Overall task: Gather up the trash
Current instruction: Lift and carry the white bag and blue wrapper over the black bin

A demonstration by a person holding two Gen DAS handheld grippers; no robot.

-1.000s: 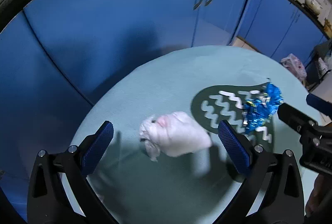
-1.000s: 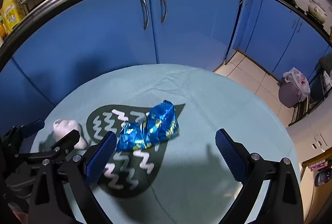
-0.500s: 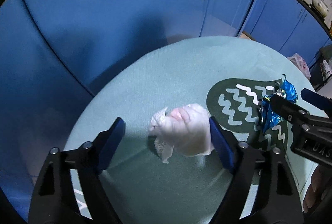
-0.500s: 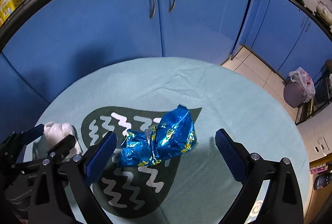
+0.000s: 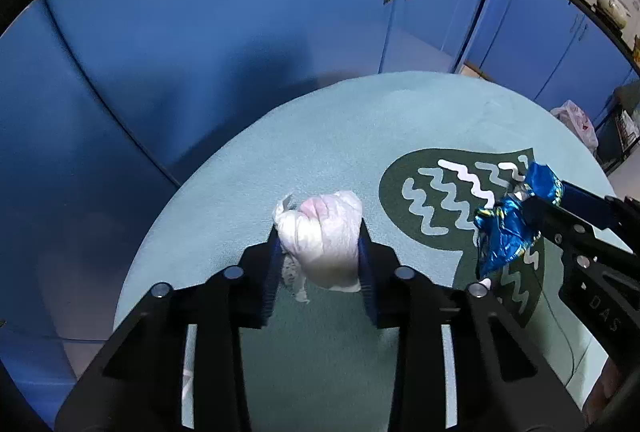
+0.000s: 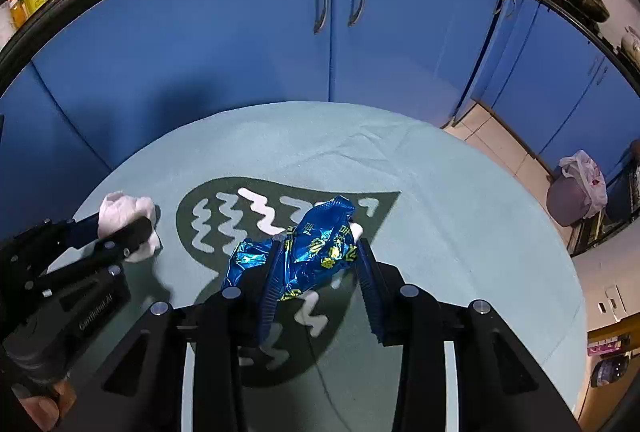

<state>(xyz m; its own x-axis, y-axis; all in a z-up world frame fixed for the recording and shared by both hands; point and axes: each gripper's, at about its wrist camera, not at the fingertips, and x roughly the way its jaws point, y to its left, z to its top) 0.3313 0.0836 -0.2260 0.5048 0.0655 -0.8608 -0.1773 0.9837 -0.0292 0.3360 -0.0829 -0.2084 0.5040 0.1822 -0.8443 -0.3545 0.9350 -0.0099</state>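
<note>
Partly hidden wrapper [image 6: 316, 248] between tongs [image 6: 320, 272]

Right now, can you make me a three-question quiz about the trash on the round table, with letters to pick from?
1. Where does the blue wrapper sit?
A. on the floor
B. over the dark wavy patch of the tablecloth
C. inside a cupboard

2. What colour is the crumpled wad in the left gripper?
A. white
B. green
C. black

3. What is the right gripper doing?
A. hanging wide open
B. out of sight
C. closed on the wrapper

Answers:
1. B, the wavy patch shows under it.
2. A, it looks white with a pink tint.
3. C, both fingers press the wrapper's sides.
</note>
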